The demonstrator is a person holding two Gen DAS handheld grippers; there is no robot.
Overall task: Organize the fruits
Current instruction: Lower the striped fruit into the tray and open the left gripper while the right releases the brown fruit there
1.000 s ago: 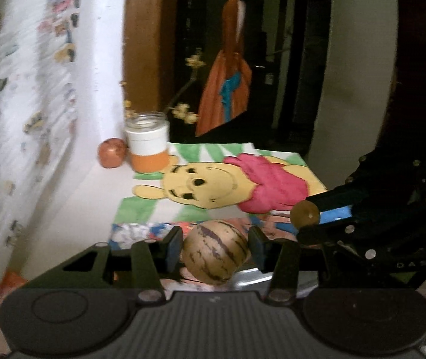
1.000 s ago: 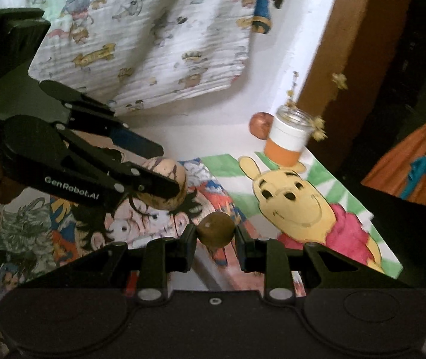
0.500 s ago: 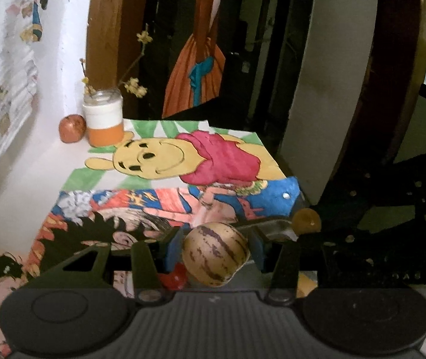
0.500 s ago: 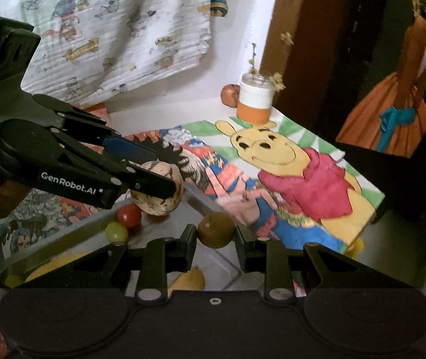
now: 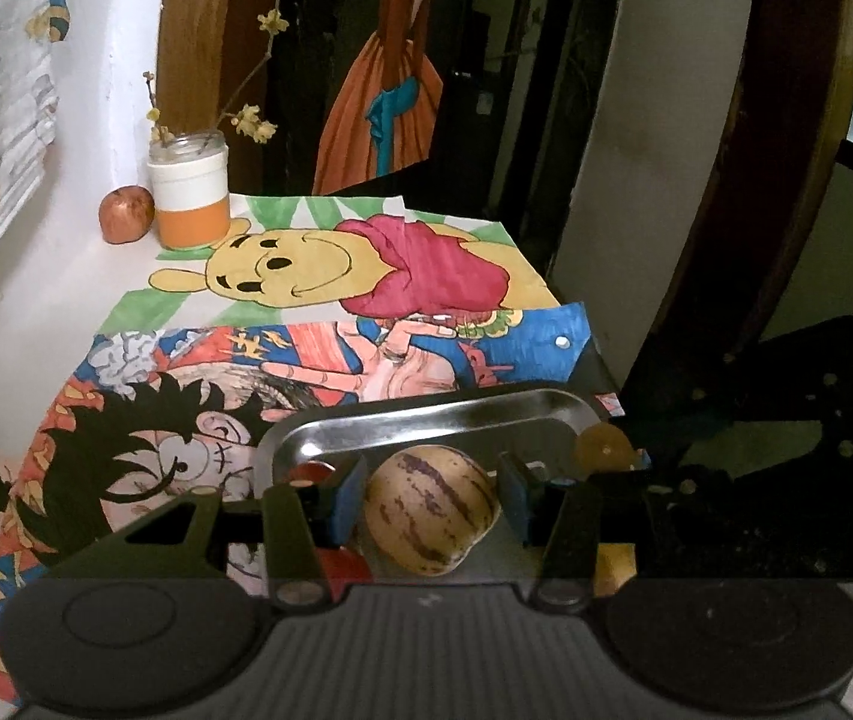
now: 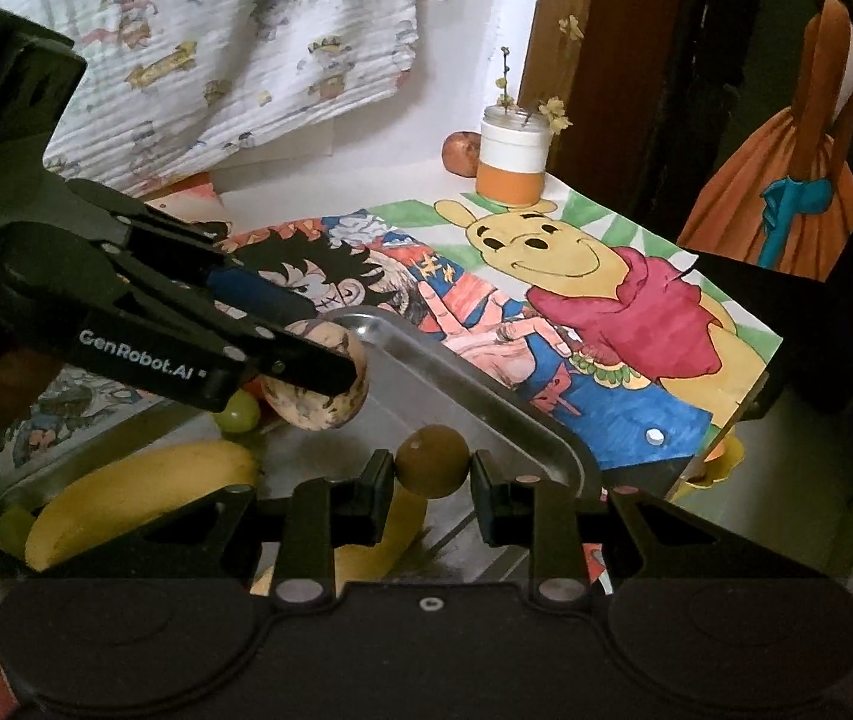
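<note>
1. Two grippers each hold one fruit over the tray (image 6: 486,414), a shiny metal tray in the lower middle of both views.
2. The left gripper (image 5: 429,501) is closed on the melon (image 5: 431,510), a pale round fruit with purple stripes. In the right view the melon (image 6: 330,402) shows at middle left, half hidden by the black fingers (image 6: 282,360).
3. The right gripper (image 6: 432,471) is closed on the brown fruit (image 6: 432,461), a small round one. It sits just in front of the tray's near rim.
4. The tray already has fruit in it: a banana (image 6: 138,492) at lower left, a grape (image 6: 237,412) near the melon, and a red tomato (image 5: 339,564) seen at the bottom of the left view.
5. I think the step in hand is putting these two fruits into the tray. Both look raised above the tray floor, but I cannot tell how high.
6. Next, each fruit needs to go down onto a bare spot, away from the banana and grape. Then the grippers should let go slowly, since round fruit may roll.
7. An apple (image 5: 125,214) sits by the jar (image 5: 189,198) at upper left, well apart from the tray. It may need moving later.
</note>
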